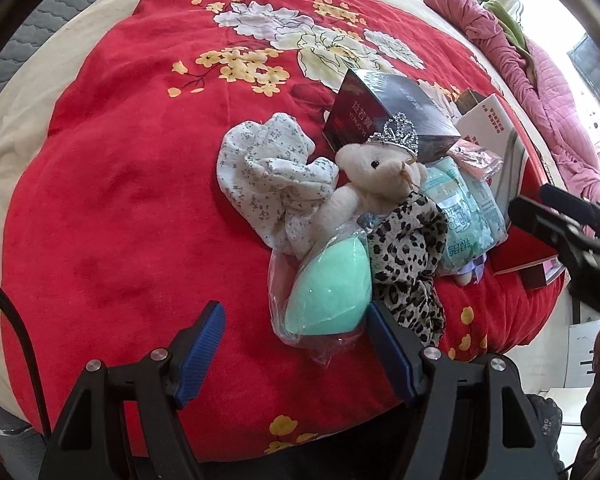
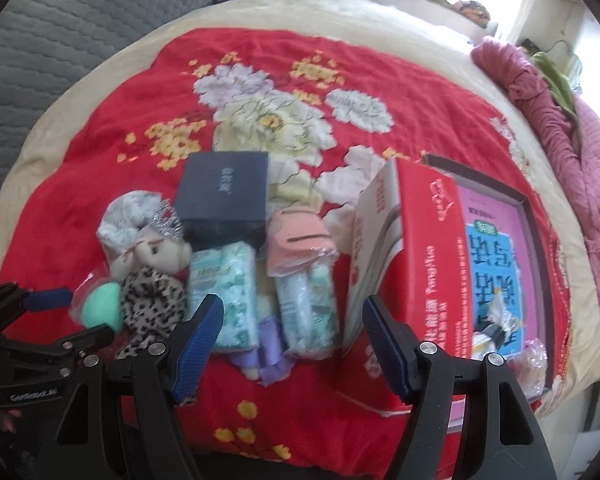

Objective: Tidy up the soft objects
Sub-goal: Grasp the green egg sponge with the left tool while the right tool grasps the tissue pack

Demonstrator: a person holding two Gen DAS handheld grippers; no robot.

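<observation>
Left wrist view: your left gripper (image 1: 296, 344) is wide open w/ nothing held, one finger just beside the green sponge (image 1: 328, 288) in its clear bag. Teddy bear (image 1: 374, 176) is the landmark: sponge lies in front of it, white floral cloth (image 1: 264, 172) at its left, dark box (image 1: 384, 112) behind it. Right wrist view: your right gripper (image 2: 292, 340) is also wide open, empty, over the tissue packs (image 2: 228, 300) at the bear's right.

Left gripper (image 1: 296, 354) tilted steeply down, jaws apart, empty; right gripper (image 2: 294, 346) likewise.
</observation>
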